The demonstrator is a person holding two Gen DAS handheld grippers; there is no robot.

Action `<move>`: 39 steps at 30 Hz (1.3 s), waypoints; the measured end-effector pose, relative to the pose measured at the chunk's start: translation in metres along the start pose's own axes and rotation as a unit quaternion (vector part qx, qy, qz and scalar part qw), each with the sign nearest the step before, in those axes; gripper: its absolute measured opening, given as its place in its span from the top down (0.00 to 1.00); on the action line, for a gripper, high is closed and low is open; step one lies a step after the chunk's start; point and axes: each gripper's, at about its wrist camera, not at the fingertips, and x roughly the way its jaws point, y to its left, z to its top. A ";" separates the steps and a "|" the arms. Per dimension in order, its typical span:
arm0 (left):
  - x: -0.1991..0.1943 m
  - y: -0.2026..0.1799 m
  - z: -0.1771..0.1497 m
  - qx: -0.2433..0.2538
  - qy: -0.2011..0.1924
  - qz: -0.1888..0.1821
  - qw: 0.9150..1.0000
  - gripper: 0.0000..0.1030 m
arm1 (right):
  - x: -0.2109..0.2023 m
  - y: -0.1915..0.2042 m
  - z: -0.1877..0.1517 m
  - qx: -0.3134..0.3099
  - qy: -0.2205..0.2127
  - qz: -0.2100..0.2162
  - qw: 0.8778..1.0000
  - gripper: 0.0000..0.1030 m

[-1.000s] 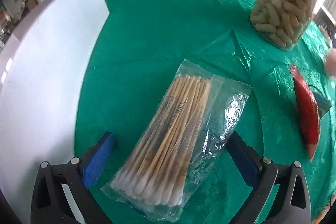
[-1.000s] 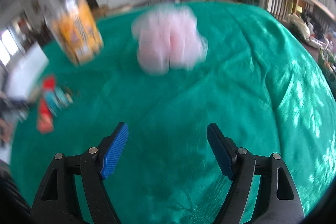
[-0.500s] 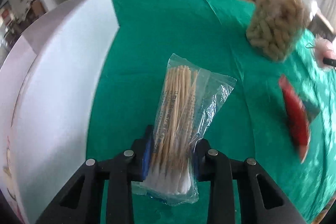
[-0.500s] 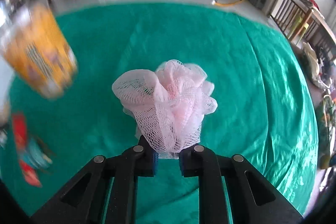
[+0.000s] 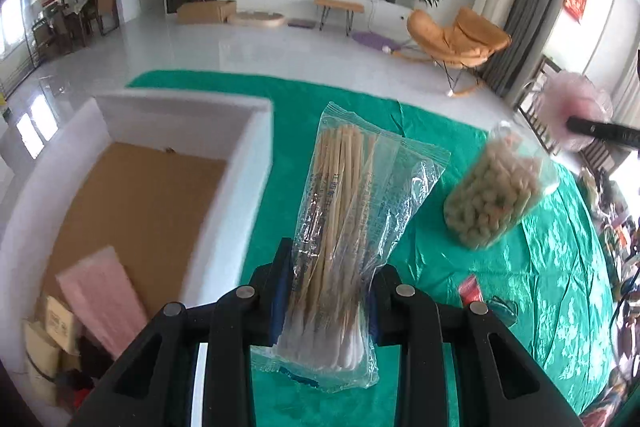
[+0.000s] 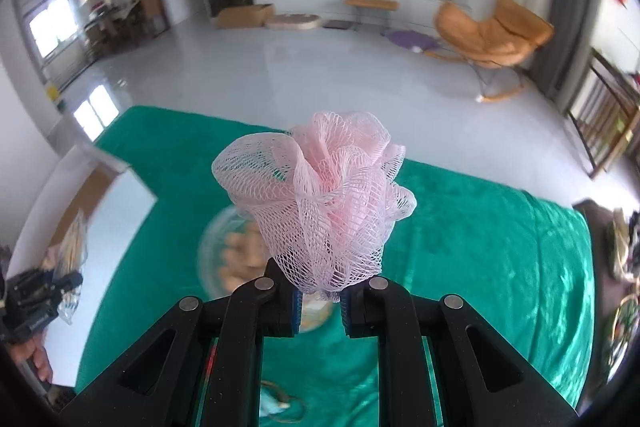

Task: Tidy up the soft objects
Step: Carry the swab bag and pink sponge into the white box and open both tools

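A second ago both tools stood wide over things lying on the green table (image 5: 540,267); now each has closed and lifted its catch. Our left tool (image 5: 326,301) clamps a clear bag of cotton swabs (image 5: 352,223) near its white-tipped end, the bag standing up from the jaws, clear of the cloth. Our right tool (image 6: 319,301) is pinched narrow on the base of a pink mesh sponge (image 6: 320,203), which puffs out above the pads, also off the table.

The white box (image 5: 244,163) with its brown floor has come into the left view just beside the swabs, with a pink pack (image 5: 100,299) already lying in it. We judge both pickups done, and the carry to the box is what remains. A jar of puffed snacks (image 5: 496,195) stands on the cloth between the two tools, so the sponge likely has to pass over or around it.
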 end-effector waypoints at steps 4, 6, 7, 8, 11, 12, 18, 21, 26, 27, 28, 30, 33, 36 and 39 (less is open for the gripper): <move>-0.018 0.025 0.012 -0.016 -0.008 0.012 1.000 0.70 | -0.001 0.057 -0.007 -0.026 0.005 0.050 0.998 0.85; -0.035 0.050 0.009 -0.029 -0.013 0.027 0.999 0.70 | 0.001 0.093 -0.013 -0.038 0.012 0.083 0.996 0.85; -0.040 0.058 0.006 -0.033 -0.014 0.034 0.999 0.70 | 0.003 0.119 -0.016 -0.048 0.016 0.105 0.993 0.85; -0.048 0.070 0.003 -0.039 -0.016 0.043 0.998 0.70 | 0.005 0.135 -0.018 -0.053 0.020 0.120 0.991 0.85; -0.072 0.114 -0.011 -0.063 -0.016 0.072 0.995 0.70 | 0.009 0.201 -0.028 -0.083 0.030 0.170 0.982 0.84; -0.080 0.131 -0.017 -0.074 -0.014 0.081 0.994 0.70 | 0.010 0.228 -0.032 -0.093 0.034 0.188 0.977 0.84; -0.100 0.203 -0.058 -0.124 0.023 0.145 0.981 0.70 | 0.022 0.330 -0.059 -0.137 0.065 0.245 0.958 0.77; -0.098 0.219 -0.072 -0.127 0.050 0.215 0.967 0.66 | 0.026 0.354 -0.076 -0.150 0.089 0.268 0.948 0.24; -0.104 0.239 -0.087 -0.160 0.046 0.262 0.951 0.11 | 0.027 0.368 -0.085 -0.171 0.093 0.266 0.944 0.23; -0.104 0.237 -0.089 -0.161 0.039 0.263 0.951 0.09 | 0.027 0.362 -0.084 -0.168 0.090 0.267 0.945 0.23; -0.106 0.235 -0.089 -0.159 0.033 0.266 0.950 0.09 | 0.026 0.363 -0.085 -0.164 0.087 0.264 0.946 0.23; -0.108 0.229 -0.090 -0.155 0.025 0.269 0.950 0.09 | 0.026 0.344 -0.081 -0.154 0.077 0.253 0.952 0.23; -0.116 0.212 -0.087 -0.143 -0.002 0.280 0.949 0.09 | 0.030 0.323 -0.080 -0.136 0.073 0.241 0.958 0.23; -0.126 0.191 -0.085 -0.128 -0.034 0.282 0.950 0.09 | 0.033 0.295 -0.083 -0.124 0.068 0.224 0.964 0.23; -0.131 0.169 -0.084 -0.117 -0.060 0.278 0.952 0.09 | 0.035 0.262 -0.087 -0.115 0.058 0.197 0.972 0.23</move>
